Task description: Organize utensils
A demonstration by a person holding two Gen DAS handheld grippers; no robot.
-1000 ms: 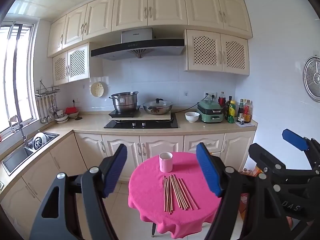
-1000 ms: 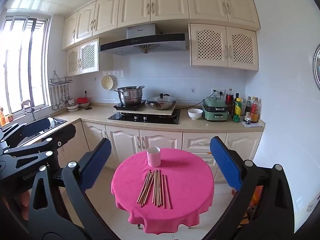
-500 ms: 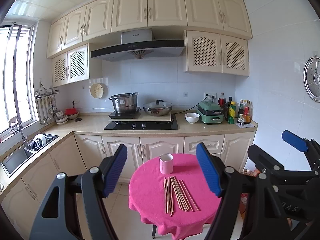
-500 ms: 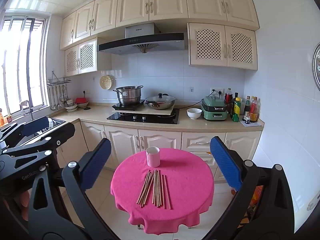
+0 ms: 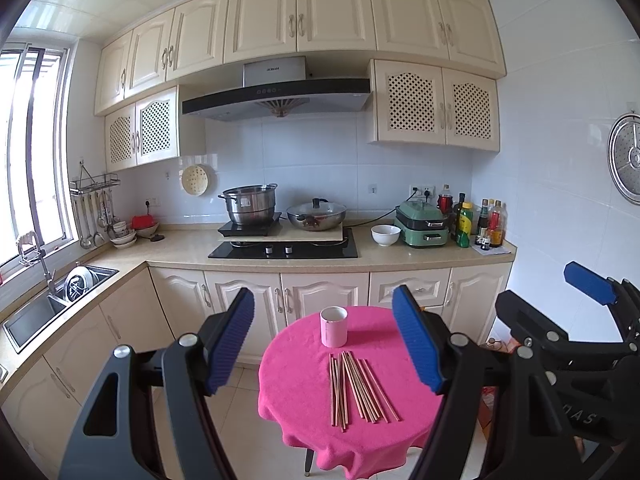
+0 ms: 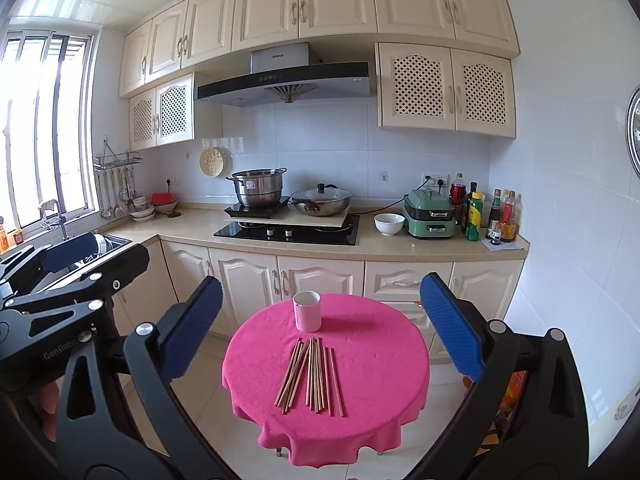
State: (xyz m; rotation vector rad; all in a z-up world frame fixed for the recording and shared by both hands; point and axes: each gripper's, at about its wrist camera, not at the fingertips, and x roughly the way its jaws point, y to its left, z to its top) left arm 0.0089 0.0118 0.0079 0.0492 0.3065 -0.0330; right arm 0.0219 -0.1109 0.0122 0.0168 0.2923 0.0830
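Several wooden chopsticks (image 5: 356, 388) (image 6: 312, 376) lie side by side on a small round table with a pink cloth (image 5: 304, 408) (image 6: 380, 368). A pink cup (image 5: 333, 326) (image 6: 307, 311) stands upright just behind them. My left gripper (image 5: 324, 344) is open, held well back from the table and above it, with nothing between its blue pads. My right gripper (image 6: 320, 320) is open too, equally far back and empty. Each gripper shows at the edge of the other's view.
Behind the table runs a kitchen counter (image 5: 400, 260) with a hob, a steel pot (image 5: 249, 204), a wok (image 5: 316, 216), a white bowl (image 5: 385, 235), a green cooker and bottles. A sink (image 5: 48, 304) lies at the left. Tiled floor surrounds the table.
Both views have drifted slightly, with the table sitting a touch lower and closer. Both grippers stay open and the chopsticks and cup have not moved.
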